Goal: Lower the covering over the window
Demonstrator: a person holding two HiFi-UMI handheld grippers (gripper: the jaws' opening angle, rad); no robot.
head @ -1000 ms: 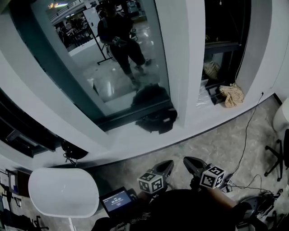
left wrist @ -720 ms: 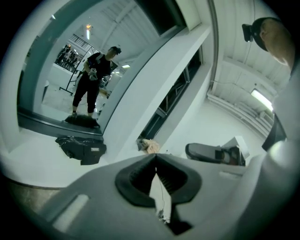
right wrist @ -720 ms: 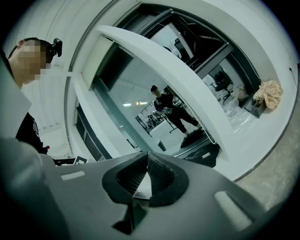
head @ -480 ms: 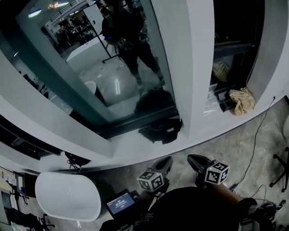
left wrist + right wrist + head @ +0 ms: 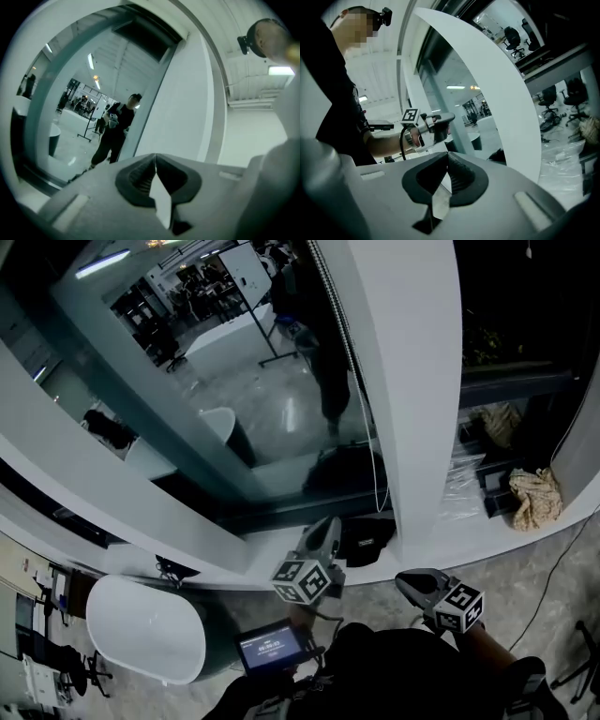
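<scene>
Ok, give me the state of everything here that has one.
Left gripper: shut, empty.
Right gripper: shut, empty.
Window: uncovered, glass bare where it shows.
Pull cord: hanging loose, not held by either gripper.
Screen: lit.

— What does the window (image 5: 244, 399) look like?
— It's a tall pane in a dark frame, slanting across the head view. The glass is uncovered as far as it shows, and it mirrors a lit room and a standing person.
— And the pull cord (image 5: 366, 437)?
— It's thin and pale, hanging down the pane's right edge, just beside the white pillar (image 5: 412, 381). Its loop ends near the frame's bottom rail.
</scene>
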